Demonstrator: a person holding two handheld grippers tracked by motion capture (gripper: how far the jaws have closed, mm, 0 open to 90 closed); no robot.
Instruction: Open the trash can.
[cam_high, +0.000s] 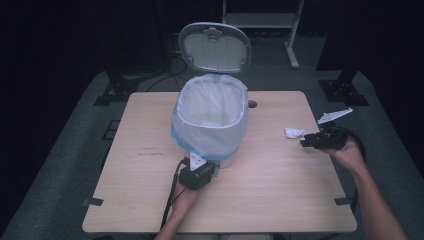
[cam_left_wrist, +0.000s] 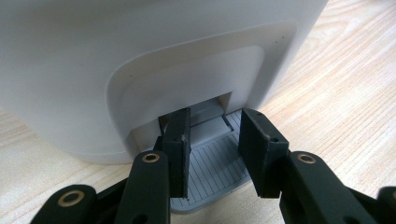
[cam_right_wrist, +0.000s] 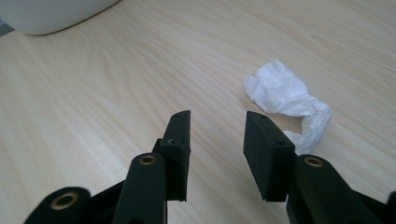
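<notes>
table: pale matt wood grain | bin: smooth white plastic | pedal: ribbed grey plastic | tissue: crumpled white paper

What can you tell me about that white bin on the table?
The bin is a white, plastic-looking pedal bin standing upright near the table's middle. Its lid is swung fully open. A thin pale liner is folded over its rim, with something pale inside. The left gripper rests on its grey ribbed pedal.

Dim, dark-edged high view; bright, soft, evenly lit close-ups, blurred near bottom.
</notes>
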